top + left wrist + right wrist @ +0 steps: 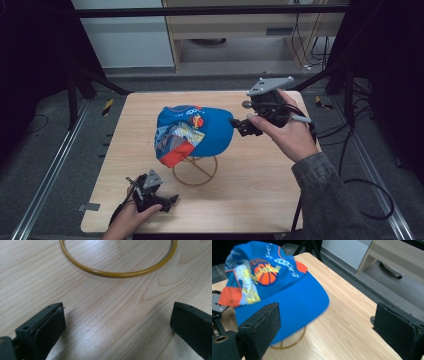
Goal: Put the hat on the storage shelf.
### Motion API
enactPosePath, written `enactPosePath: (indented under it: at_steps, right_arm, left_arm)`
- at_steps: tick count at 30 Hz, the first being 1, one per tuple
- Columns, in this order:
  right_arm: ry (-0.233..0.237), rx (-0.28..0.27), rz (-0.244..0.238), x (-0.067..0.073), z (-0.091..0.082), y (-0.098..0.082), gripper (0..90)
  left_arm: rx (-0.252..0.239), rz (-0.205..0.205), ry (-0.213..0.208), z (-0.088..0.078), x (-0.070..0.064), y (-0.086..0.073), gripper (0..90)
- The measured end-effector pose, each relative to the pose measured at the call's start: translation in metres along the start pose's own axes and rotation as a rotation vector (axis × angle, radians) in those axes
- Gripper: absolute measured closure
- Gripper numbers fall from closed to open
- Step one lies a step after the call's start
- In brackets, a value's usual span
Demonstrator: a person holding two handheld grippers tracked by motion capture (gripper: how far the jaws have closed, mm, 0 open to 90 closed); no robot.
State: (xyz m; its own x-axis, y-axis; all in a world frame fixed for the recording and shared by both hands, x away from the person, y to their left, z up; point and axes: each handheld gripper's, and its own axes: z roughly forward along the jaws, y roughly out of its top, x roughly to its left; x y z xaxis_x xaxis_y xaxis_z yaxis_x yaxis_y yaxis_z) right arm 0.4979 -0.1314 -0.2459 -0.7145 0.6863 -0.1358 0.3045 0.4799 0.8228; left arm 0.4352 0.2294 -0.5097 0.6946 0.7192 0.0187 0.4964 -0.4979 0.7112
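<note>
Two open grippers flank the blue cap (200, 132).

1. Cap (200, 131): blue baseball cap w/ a basketball logo, white lettering, plus orange, yellow and pale patterned panels on its left side. Sits raised off the table at mid-table, perched on the stand, tilted; the plain blue brim (297, 305) points right, slightly blurred in the right gripper view.
2. Stand (195, 171): thin yellow-brown wire w/ a round ring base (117, 273) lying flat on the wood, crossed wires rising under the cap. It's just near of the cap's centre.
</note>
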Motion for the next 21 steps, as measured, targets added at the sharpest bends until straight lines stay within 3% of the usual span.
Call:
enactPosePath:
  at_steps: [11, 17, 21]
  right_arm:
    - [-0.044, 0.011, 0.056, -0.02, -0.016, -0.035, 8.8]
    - [-0.069, 0.035, 0.091, -0.03, -0.009, -0.063, 10.6]
    - [-0.088, 0.062, 0.083, -0.032, -0.001, -0.076, 11.7]
  left_arm:
    - [0.0, 0.0, 0.0, 0.0, 0.0, 0.0, 0.0]
    - [0.001, -0.002, -0.002, 0.0, 0.0, 0.0, 0.0]
    - [0.003, 0.0, -0.001, 0.001, 0.0, 0.001, 0.0]
